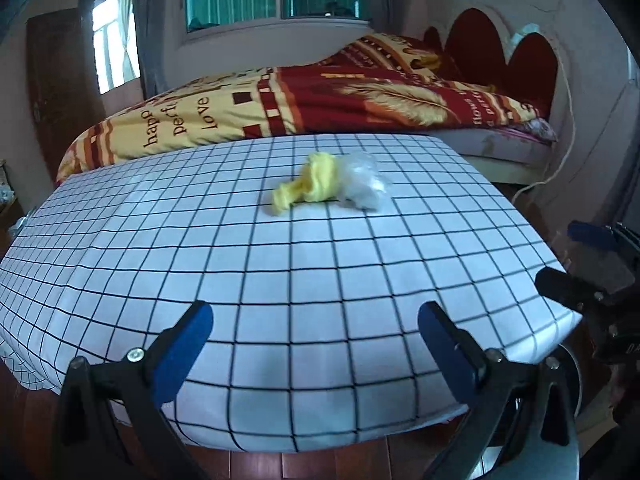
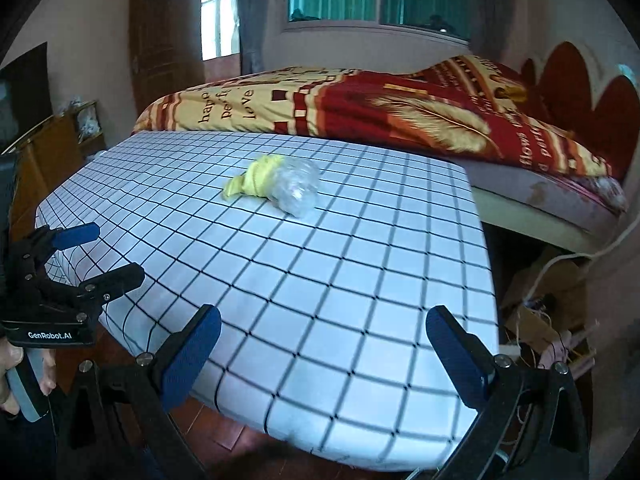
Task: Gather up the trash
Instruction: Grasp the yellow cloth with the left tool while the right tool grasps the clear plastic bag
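Both jaws stood spread: the left hand-held gripper (image 1: pixel 316 334) and the right hand-held gripper (image 2: pixel 324 338) hung at the near edge of the surface (image 1: pixel 280 280). The yellow wad (image 1: pixel 306 184) and the clear plastic (image 1: pixel 364 184) lay touching, far off; better approach low and pinch one piece only.

Table (image 2: pixel 360 280), checked cloth: legs and underside hidden by the cloth's overhang; near edge partly covered by the gripper fingers in both views.

Yellow crumpled piece (image 1: pixel 304 184), middle of the table toward the far edge: material cannot be told; slightly blurred.

Clear crumpled plastic (image 2: pixel 298 192), touching the yellow piece: outline soft, contents, if any, too faint to read.

Right gripper (image 1: pixel 576 264): cut off by the right edge in the left wrist view.

Left gripper (image 2: pixel 94 254): handle partly cut by the left edge; holding hand (image 2: pixel 12 376) only partly shown.

Clutter (image 2: pixel 548 320) beside the table's right edge: shadowed, items indistinct.
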{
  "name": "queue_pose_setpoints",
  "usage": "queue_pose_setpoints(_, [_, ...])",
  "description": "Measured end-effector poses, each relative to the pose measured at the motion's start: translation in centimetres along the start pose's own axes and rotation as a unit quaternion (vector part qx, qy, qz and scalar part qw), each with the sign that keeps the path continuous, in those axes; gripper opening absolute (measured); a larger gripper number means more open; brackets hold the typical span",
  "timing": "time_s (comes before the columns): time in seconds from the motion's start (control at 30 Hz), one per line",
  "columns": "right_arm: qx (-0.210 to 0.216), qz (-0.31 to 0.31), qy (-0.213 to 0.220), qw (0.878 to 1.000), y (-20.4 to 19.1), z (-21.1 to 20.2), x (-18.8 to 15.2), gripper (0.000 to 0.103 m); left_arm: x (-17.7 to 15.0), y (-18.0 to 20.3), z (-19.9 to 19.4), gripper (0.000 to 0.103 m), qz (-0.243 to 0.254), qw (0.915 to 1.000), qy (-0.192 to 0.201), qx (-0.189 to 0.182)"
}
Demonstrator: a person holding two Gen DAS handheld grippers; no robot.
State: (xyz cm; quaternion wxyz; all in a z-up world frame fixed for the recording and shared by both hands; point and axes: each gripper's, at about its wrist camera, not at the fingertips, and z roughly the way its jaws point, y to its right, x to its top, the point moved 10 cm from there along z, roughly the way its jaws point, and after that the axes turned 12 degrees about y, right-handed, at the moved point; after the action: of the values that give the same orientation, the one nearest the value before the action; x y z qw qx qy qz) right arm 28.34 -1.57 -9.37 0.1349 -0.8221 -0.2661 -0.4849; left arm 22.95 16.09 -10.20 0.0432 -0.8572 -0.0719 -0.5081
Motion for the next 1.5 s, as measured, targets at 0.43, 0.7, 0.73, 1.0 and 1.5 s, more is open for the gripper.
queue_pose_setpoints(0.43, [0.038,-0.031,-0.011,0.999,-2.4,9.8,3.4,0.099,0.7,-5.4,5.4,0.101,-0.008,0.9996,-0.015,0.021])
queue_pose_setpoints(0.7, [0.058,-0.026,-0.039,0.997,-3.7,18.1,4.9,0.088,0.8,-6.9,9.0,0.096,-0.024,0.9989,-0.035,0.018])
queue_pose_setpoints(0.73, [0.06,-0.026,-0.046,0.997,-3.9,19.2,4.9,0.078,0.9,-6.7,9.5,0.096,-0.021,0.999,-0.037,0.016])
queue_pose_setpoints(1.0, [0.055,-0.004,-0.057,0.997,-1.5,22.0,4.7,0.042,2.5,-3.1,13.3,0.096,-0.002,0.9989,-0.04,-0.024])
queue_pose_setpoints(1.5, [0.015,0.029,-0.046,0.998,4.9,20.6,4.6,0.042,4.4,1.0,20.1,0.043,0.021,0.9938,-0.088,-0.065])
